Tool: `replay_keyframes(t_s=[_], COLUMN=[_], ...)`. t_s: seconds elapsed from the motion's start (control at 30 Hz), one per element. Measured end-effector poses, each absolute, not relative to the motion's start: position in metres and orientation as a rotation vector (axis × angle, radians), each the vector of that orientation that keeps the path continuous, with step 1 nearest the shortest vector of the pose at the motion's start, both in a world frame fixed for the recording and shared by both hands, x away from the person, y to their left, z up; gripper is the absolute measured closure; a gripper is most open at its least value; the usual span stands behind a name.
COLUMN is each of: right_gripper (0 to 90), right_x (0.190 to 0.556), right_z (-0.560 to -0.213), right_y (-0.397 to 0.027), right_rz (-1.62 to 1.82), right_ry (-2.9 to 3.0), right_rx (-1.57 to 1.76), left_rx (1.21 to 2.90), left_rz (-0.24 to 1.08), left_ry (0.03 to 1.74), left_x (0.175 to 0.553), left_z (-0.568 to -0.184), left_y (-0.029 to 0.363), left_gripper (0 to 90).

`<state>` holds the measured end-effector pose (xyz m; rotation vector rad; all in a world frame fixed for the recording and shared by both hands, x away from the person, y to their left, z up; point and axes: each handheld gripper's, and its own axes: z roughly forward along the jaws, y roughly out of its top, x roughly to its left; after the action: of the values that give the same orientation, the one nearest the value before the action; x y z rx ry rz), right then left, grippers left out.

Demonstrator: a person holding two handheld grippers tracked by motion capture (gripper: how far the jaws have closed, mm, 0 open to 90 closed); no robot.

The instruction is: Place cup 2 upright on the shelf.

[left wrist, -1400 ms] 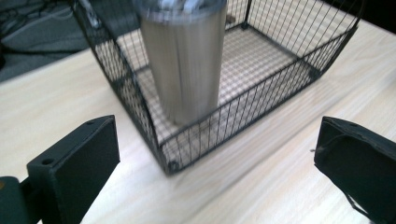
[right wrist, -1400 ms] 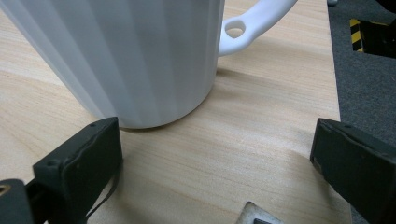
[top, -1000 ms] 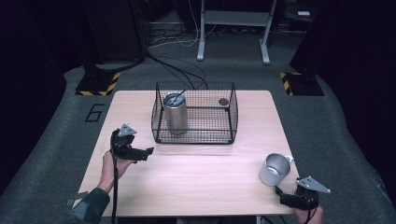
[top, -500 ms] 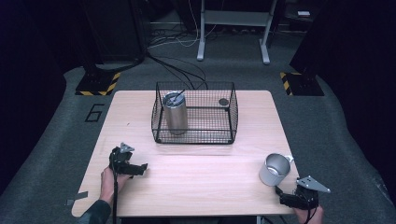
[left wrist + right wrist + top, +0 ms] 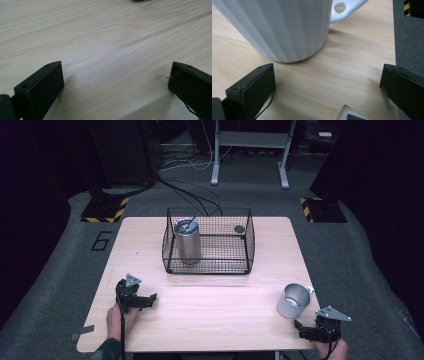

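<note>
Left tool (image 5: 150, 299) low over bare desk (image 5: 210, 315), jaws apart, right tool (image 5: 300, 327) at the desk's near right corner, jaws apart, white mug (image 5: 293, 301) just ahead, tumbler (image 5: 187, 240) upright inside wire basket (image 5: 210, 268)

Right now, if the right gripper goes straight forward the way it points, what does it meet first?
Most likely the white mug: it stands just ahead of the open right gripper, slightly left of centre, not yet touching.
</note>
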<state>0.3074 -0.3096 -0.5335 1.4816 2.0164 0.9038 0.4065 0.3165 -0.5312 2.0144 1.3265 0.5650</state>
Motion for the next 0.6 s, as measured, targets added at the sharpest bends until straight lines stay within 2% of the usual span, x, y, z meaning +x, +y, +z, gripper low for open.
replay_keyframes(t_s=[0.17, 0.4, 0.6], right_gripper=[0.0, 0.0, 0.0], right_x=[0.303, 0.295, 0.304], right_z=[-0.522, -0.485, -0.457], right_y=[-0.313, -0.309, -0.292], right_rz=[0.931, 1.024, 1.048], right_ry=[2.061, 2.038, 2.052], right_rx=[1.497, 1.448, 1.348], left_rx=[2.022, 2.028, 2.034], left_rz=[0.558, 0.549, 0.555], left_ry=[1.290, 1.292, 1.293], left_x=[0.410, 0.411, 0.411], left_z=[-0.532, -0.531, -0.531], left_y=[0.317, 0.316, 0.315], left_gripper=[0.0, 0.0, 0.0])
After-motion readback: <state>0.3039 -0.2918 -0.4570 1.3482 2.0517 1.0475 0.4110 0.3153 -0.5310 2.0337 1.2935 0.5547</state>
